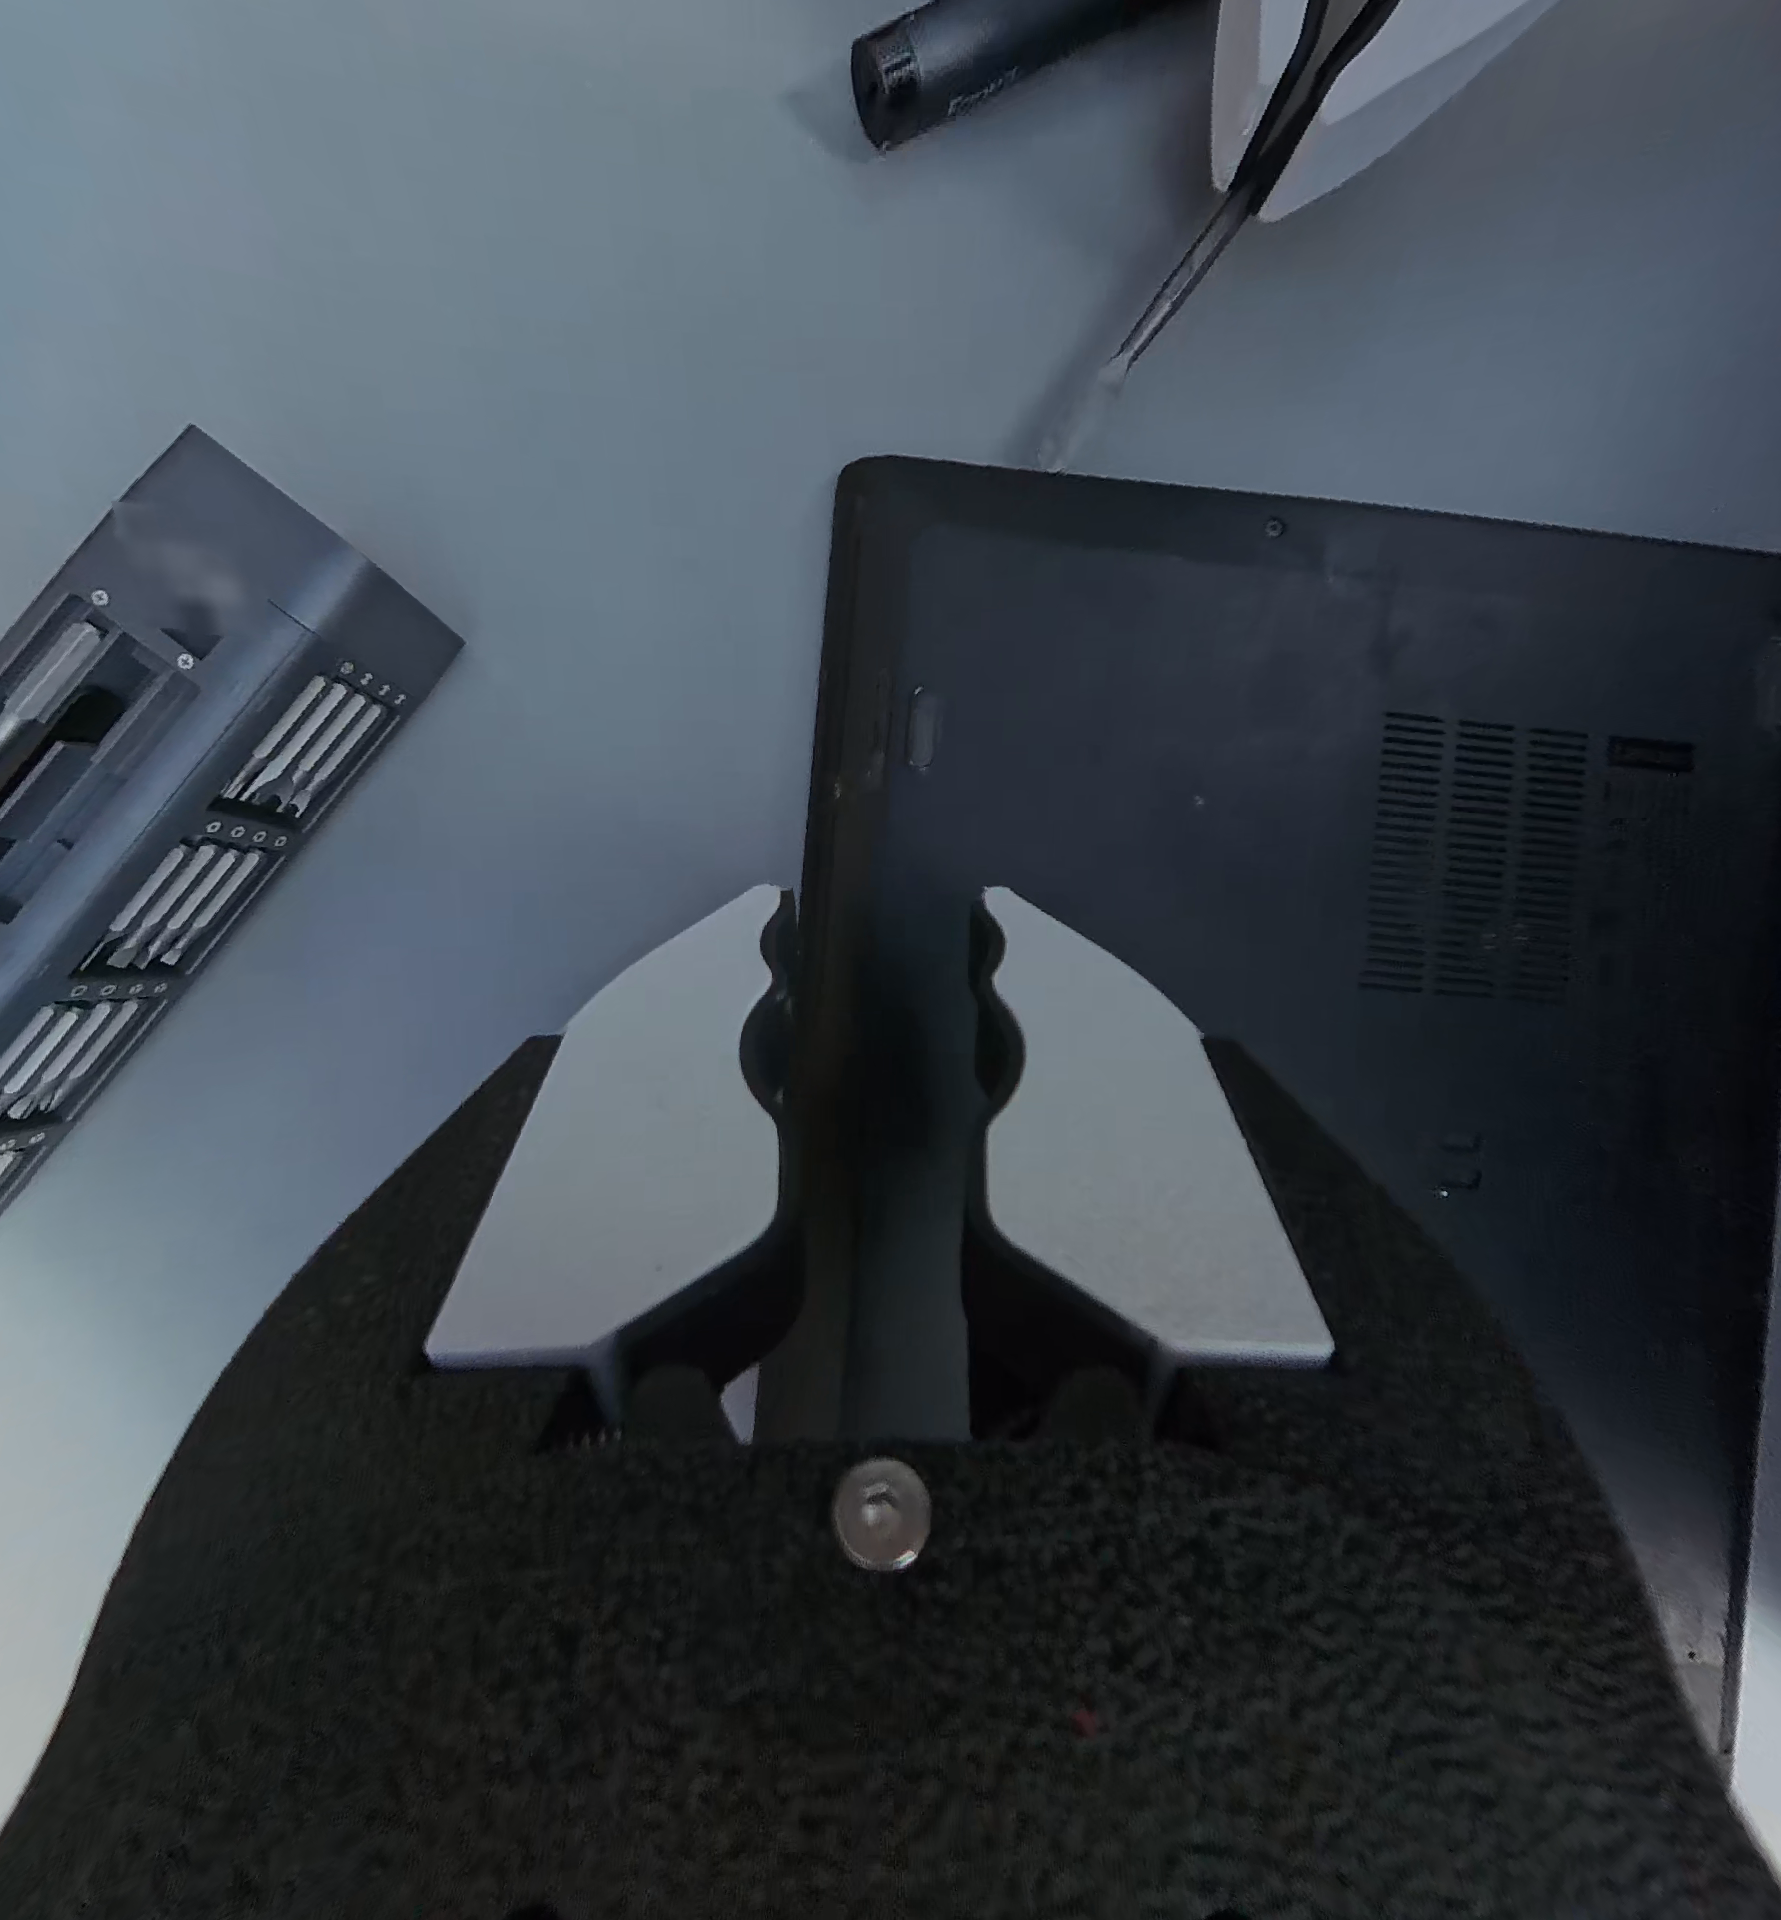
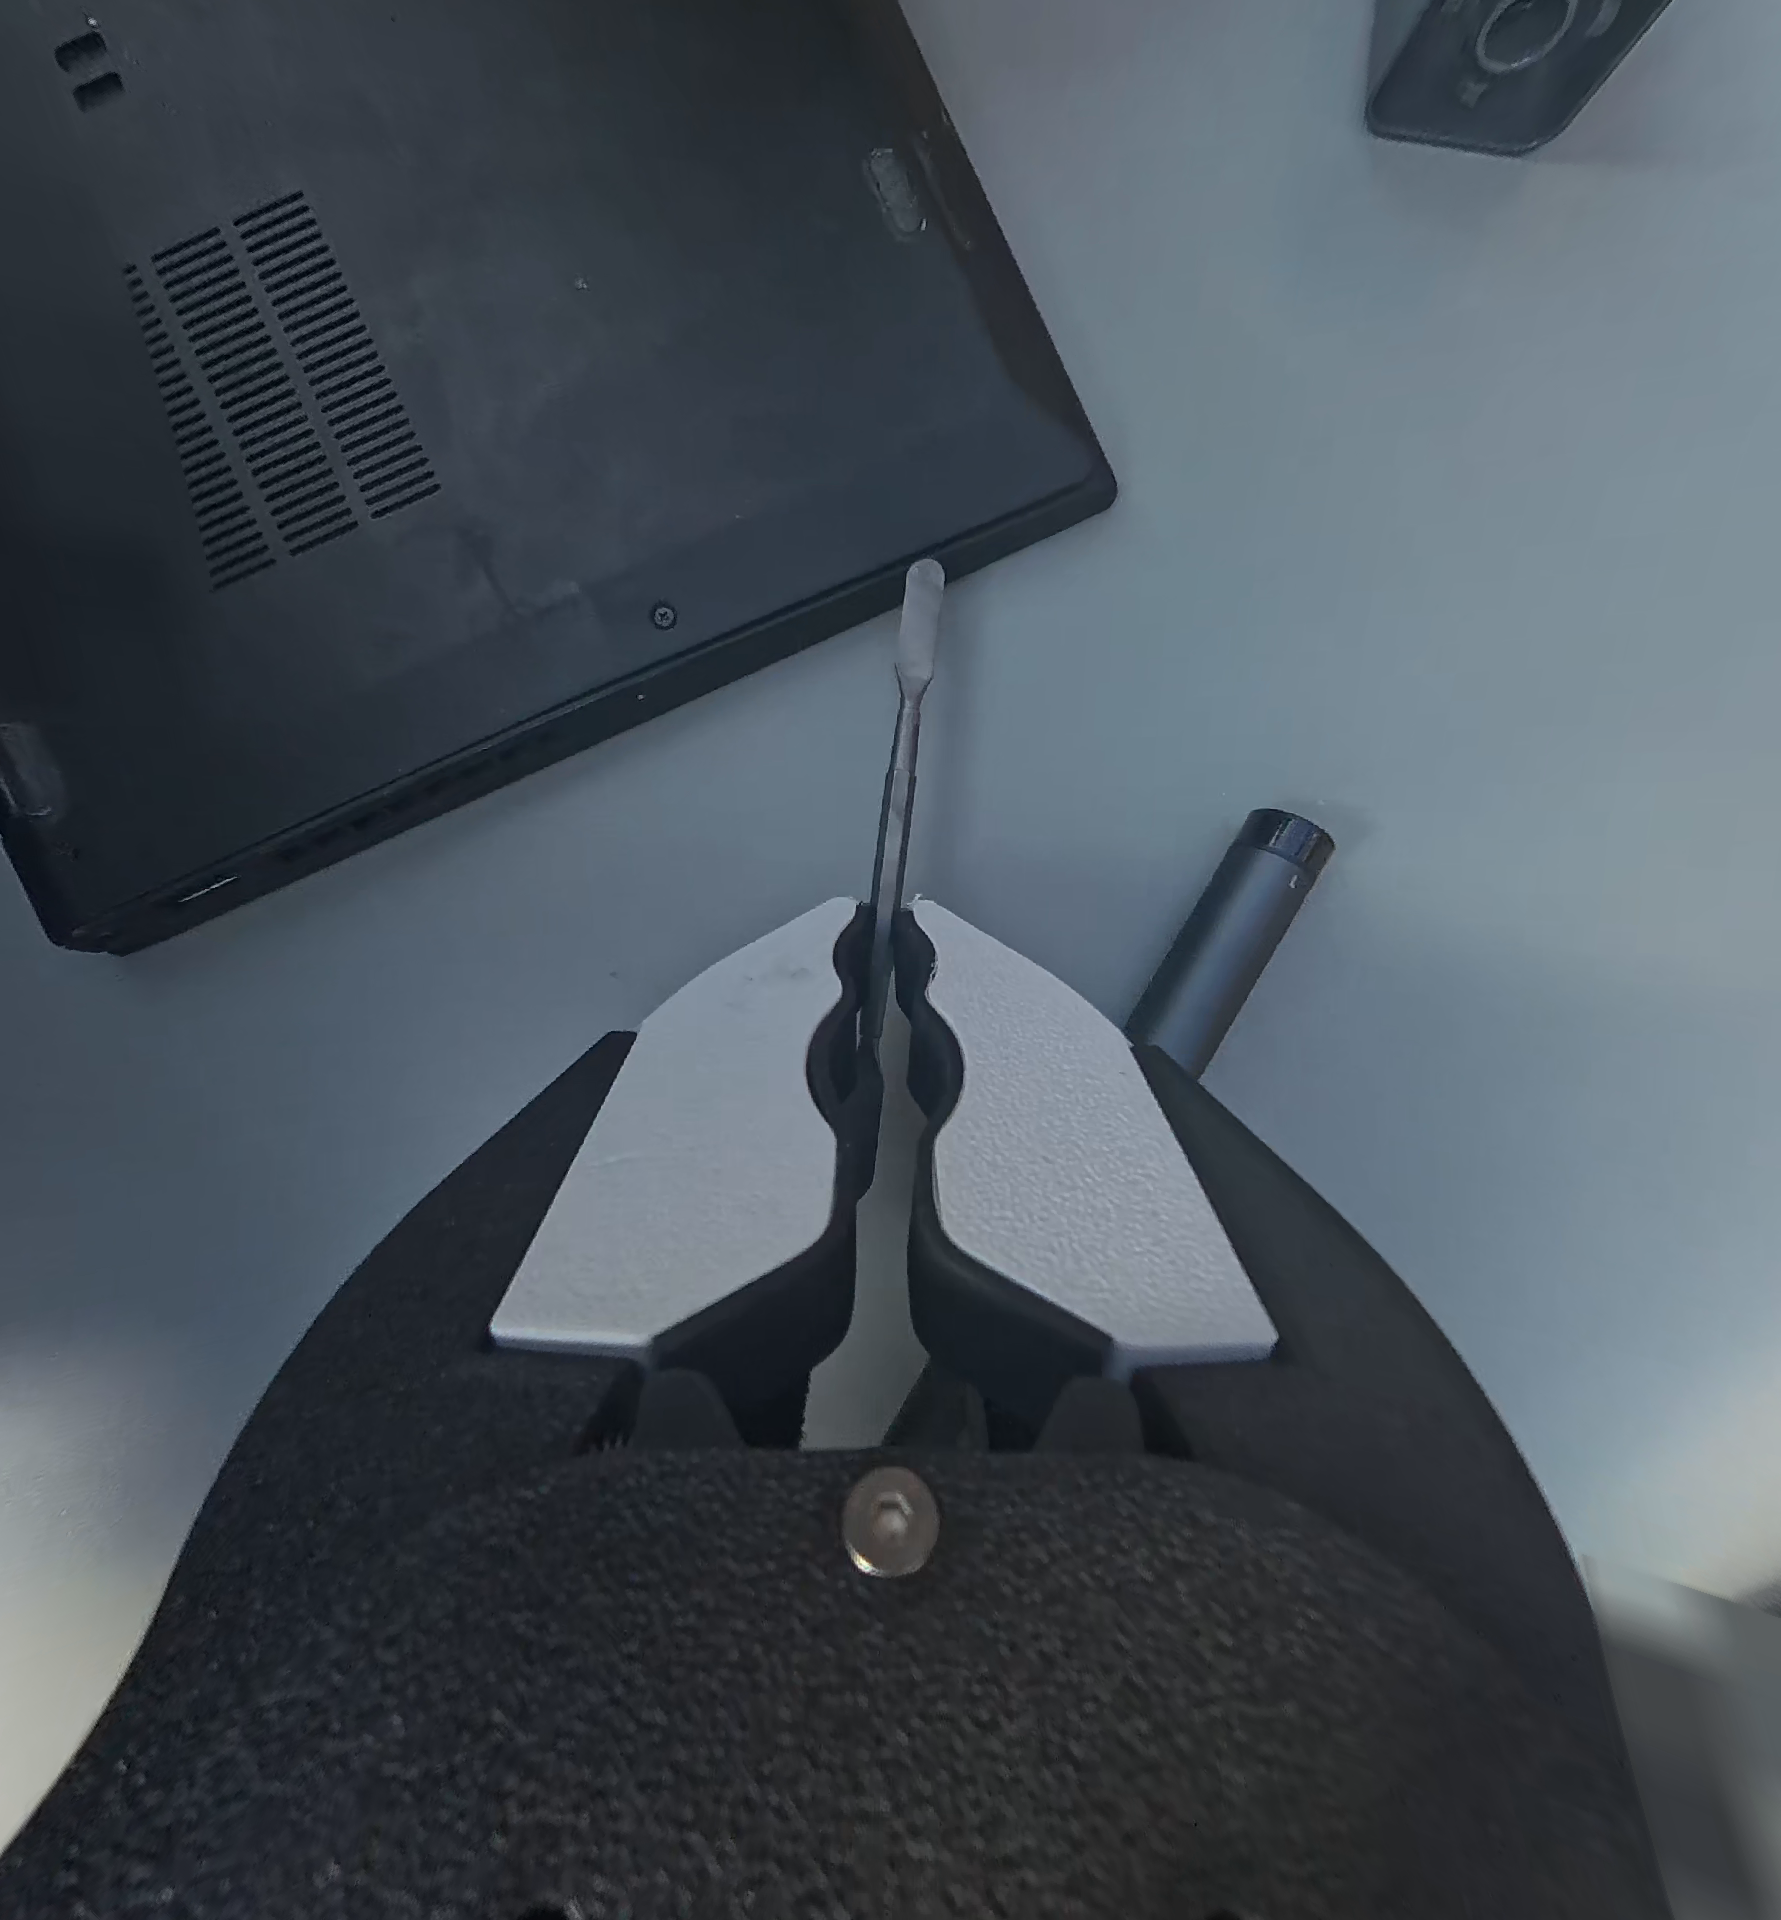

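A black laptop (image 1: pixel 1281 883) lies bottom side up on the pale table, also seen in the right wrist view (image 2: pixel 501 364). My left gripper (image 1: pixel 881 904) has its jaws closed onto the laptop's left edge, one finger outside the edge and one over the base cover. My right gripper (image 2: pixel 884 909) is shut on a thin metal pry tool (image 2: pixel 901 727). The tool's flat tip sits at the laptop's edge near a corner, close to a screw (image 2: pixel 664 615). The right gripper (image 1: pixel 1281 104) and the tool (image 1: pixel 1166 301) also show at the top of the left wrist view.
An open screwdriver bit case (image 1: pixel 138 883) lies left of the laptop. A dark cylindrical screwdriver handle (image 1: pixel 959 73) lies beside the right gripper, and also shows in the right wrist view (image 2: pixel 1229 935). A small black box with a lens (image 2: pixel 1499 62) stands at the far right. The tips of one gripper are about 15 cm away from the tips of the other. The screw (image 2: pixel 664 615) is about 6 cm from my right fingertips. The left camera catches it too, in the left wrist view (image 1: pixel 1271 529).
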`<state>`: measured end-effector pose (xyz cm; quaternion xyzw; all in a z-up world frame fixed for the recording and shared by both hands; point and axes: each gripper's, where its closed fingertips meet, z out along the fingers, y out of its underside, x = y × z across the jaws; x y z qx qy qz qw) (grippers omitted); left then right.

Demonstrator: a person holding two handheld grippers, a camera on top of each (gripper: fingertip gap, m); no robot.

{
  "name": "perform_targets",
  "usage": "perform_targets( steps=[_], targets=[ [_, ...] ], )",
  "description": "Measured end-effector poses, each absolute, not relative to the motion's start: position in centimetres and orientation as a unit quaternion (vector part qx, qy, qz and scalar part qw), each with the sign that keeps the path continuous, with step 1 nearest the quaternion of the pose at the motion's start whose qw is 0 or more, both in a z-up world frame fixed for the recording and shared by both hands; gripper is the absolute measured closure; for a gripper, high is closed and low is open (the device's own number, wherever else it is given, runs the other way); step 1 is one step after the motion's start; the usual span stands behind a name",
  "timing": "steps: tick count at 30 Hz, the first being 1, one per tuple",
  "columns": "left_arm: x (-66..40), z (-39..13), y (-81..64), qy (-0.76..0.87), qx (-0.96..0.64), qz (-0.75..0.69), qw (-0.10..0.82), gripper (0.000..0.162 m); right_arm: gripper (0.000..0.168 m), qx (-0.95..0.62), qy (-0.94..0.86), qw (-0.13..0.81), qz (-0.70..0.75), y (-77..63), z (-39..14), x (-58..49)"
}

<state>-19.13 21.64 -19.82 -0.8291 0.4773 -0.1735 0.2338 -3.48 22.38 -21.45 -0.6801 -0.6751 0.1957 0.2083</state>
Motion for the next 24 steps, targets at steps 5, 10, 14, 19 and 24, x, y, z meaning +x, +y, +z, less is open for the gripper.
perform_targets(
  steps=[5,10,14,19,24],
  targets=[
    [-19.2,-20.0,21.7,0.476,-0.830,-0.175,0.233,0.131,0.165,-0.670,-0.687,0.202,0.195,22.5,-21.6,-3.7],
    [-19.2,-20.2,21.7,0.479,-0.829,-0.175,0.229,0.130,0.165,-0.658,-0.702,0.175,0.207,23.0,-21.8,-4.2],
    [-19.1,-20.4,21.8,0.481,-0.828,-0.179,0.226,0.130,0.165,-0.644,-0.715,0.163,0.216,23.8,-21.9,-4.4],
    [-19.3,-21.0,21.8,0.475,-0.833,-0.190,0.210,0.129,0.165,-0.630,-0.719,0.169,0.241,23.1,-21.9,-5.4],
    [-19.7,-21.1,21.5,0.480,-0.831,-0.194,0.204,0.129,0.165,-0.646,-0.689,0.153,0.291,21.7,-21.2,-5.8]
  ],
)
